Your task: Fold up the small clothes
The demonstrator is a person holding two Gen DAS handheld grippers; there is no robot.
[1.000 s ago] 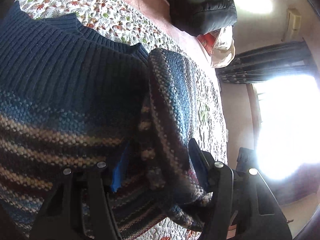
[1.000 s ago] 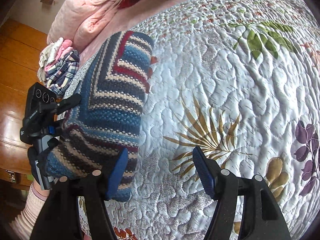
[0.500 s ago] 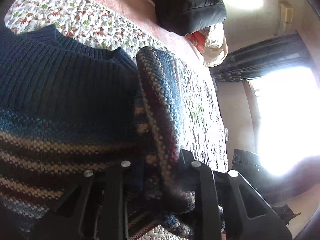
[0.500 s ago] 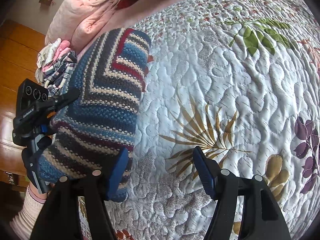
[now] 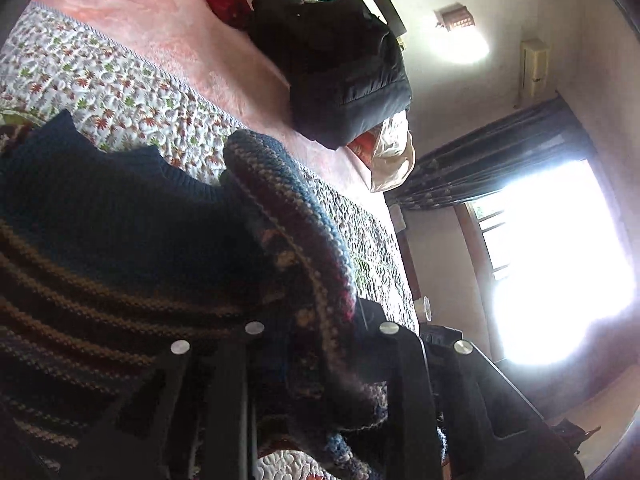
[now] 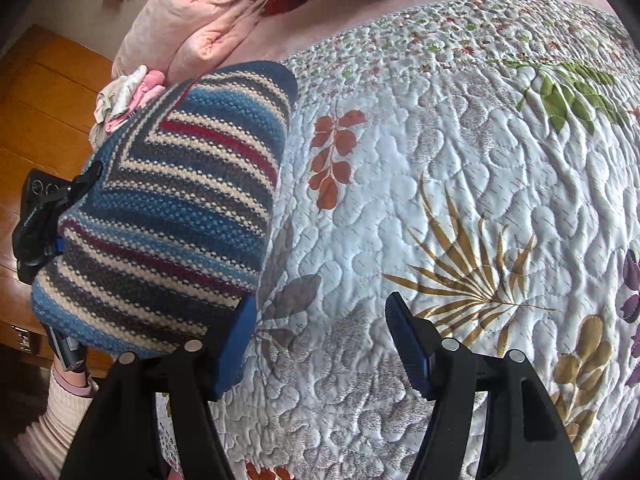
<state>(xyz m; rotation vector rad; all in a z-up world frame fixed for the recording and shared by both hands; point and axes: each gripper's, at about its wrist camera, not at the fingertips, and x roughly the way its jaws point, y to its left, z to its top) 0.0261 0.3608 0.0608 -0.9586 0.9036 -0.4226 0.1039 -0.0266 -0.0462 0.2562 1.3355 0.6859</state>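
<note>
The sweater [image 6: 168, 216], at the quilt's [image 6: 460, 184] left edge, is pinched in the closed left gripper [image 5: 316, 340]; the right gripper [image 6: 320, 340] is spread, empty. The fold should be laid squarely.

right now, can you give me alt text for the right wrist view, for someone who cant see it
The right gripper hangs open over a white quilt printed with leaves, nothing between its blue fingers. At left the striped knit sweater is bunched up off the quilt, with the left gripper at its far edge. A pink blanket sits behind.
</note>
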